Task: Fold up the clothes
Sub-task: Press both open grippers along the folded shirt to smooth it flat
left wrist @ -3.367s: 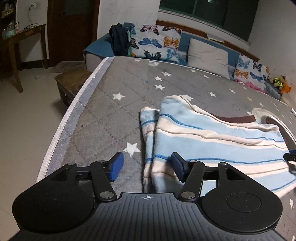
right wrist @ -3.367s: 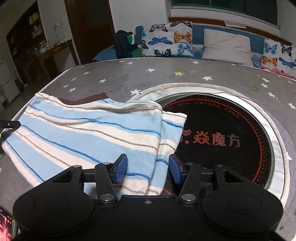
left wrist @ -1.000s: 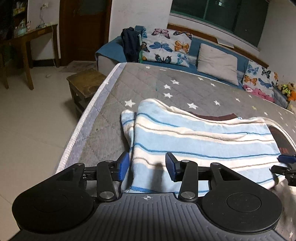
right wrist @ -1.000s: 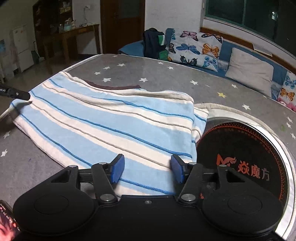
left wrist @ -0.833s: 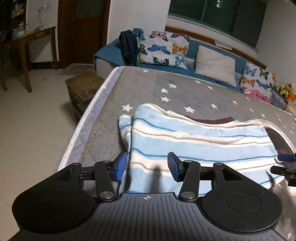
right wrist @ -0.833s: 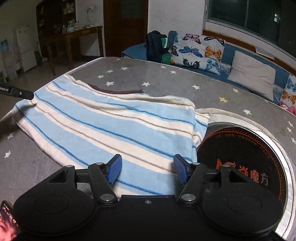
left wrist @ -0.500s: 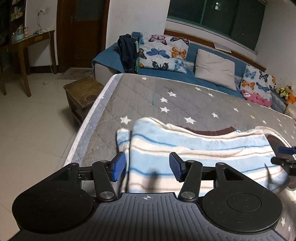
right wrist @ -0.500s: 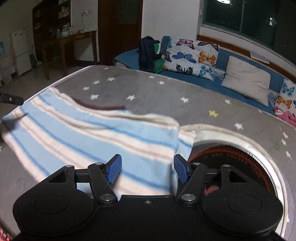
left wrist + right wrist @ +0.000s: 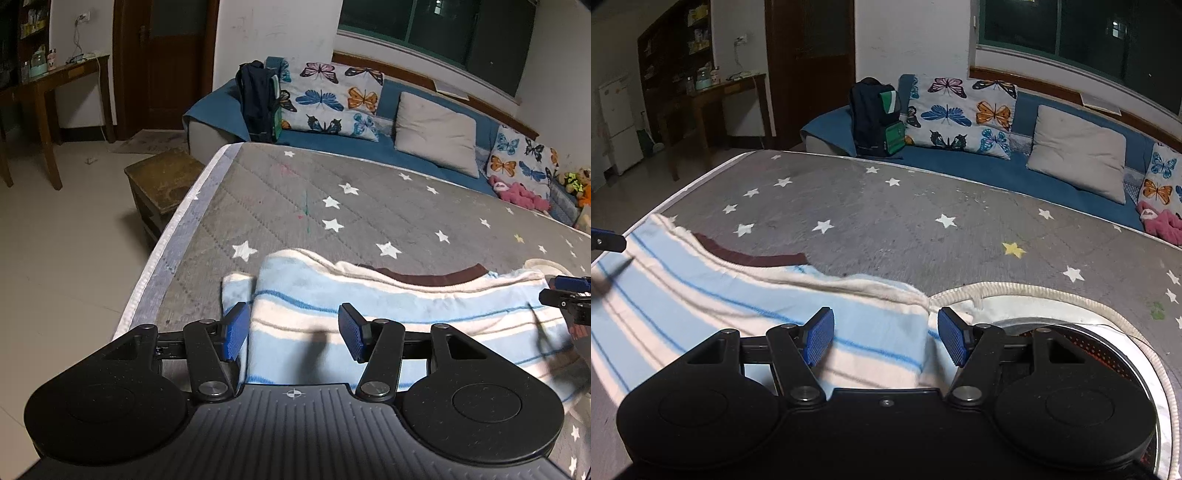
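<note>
Each handheld gripper, left gripper and right gripper, has a matte black body with two round housings, silver pivot screws, and ribbed blue pads; a small crosshair mark sits on the left one's ridged casing.

A room in a home at night: a grey star-printed mattress stands before a blue sofa lined with butterfly cushions, a backpack at its left end. A wooden desk, a fridge and a dark window ring the tiled floor.
</note>
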The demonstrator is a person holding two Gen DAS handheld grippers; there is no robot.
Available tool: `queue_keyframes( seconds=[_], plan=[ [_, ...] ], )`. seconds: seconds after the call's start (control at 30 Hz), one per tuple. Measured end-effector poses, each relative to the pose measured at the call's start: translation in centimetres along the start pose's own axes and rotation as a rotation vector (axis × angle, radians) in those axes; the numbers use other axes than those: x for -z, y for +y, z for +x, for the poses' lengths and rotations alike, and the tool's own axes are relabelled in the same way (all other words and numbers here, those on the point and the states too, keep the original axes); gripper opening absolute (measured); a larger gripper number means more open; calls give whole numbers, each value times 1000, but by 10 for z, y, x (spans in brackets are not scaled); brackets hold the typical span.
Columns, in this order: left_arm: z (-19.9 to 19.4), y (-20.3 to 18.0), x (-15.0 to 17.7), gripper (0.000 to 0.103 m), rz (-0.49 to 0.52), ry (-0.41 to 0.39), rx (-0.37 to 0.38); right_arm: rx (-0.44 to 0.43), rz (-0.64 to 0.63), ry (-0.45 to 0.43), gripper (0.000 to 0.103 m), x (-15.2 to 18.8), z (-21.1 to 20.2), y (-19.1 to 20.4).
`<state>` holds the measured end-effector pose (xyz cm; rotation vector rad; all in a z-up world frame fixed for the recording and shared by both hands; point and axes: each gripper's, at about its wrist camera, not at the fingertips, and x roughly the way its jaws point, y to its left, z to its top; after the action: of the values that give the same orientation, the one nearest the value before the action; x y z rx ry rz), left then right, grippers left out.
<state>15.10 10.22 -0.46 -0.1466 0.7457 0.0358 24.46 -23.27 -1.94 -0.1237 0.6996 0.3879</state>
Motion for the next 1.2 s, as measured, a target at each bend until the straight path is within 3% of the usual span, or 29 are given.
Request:
queue_keyframes(
  seconds=[0.6,1.2],
  plan=[
    [0,11,11,59,-35,-6,-43,5,33,11,65,10,0,-3],
    [1,4,11,60,-20,-10,-16,-22,42,15,65,11,3,1]
  ],
)
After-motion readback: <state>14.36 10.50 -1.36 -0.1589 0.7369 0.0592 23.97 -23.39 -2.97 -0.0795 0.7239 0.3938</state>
